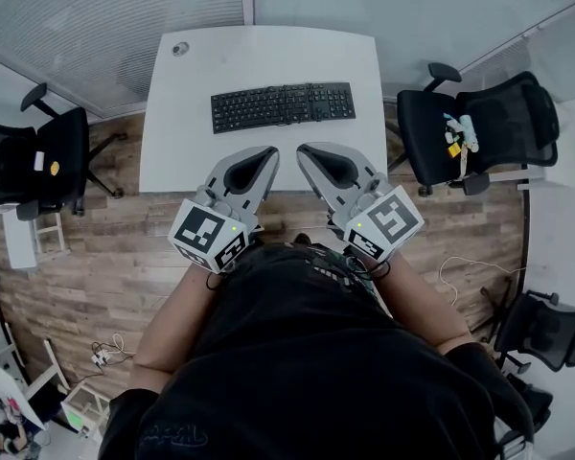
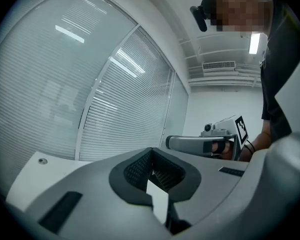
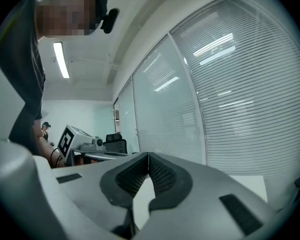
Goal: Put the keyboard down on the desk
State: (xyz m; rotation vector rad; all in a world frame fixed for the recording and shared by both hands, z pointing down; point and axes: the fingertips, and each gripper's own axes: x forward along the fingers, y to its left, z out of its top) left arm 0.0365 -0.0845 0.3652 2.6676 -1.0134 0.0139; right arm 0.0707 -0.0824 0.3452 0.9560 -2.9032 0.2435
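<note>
I see the keyboard (image 1: 283,106) lying flat on the white bench (image 1: 187,151), keys up, roughly in the middle of the top, with its long side running across my head view. Neither claw touches it.

The left claw (image 1: 269,151) hangs over the near part of the bench, short of the keyboard. Its own camera shows the two jaws pressed together at the tips with nothing pinched between them; only pale bench top shows through the slot behind the tips. The right claw (image 1: 303,149) is just beside it, also over the near part of the bench. Its jaws are likewise pressed together and empty. The two claws angle inward toward each other, with their tips near but apart.

A round cable hole (image 1: 180,49) sits at the far left corner of the bench. A black left chair (image 1: 40,161) stands off one side on the wooden floor (image 1: 105,257). A black right chair (image 1: 479,127) stands off the other side, with small items on its seat that I cannot make out. Slatted blinds (image 1: 96,27) run behind the bench.
</note>
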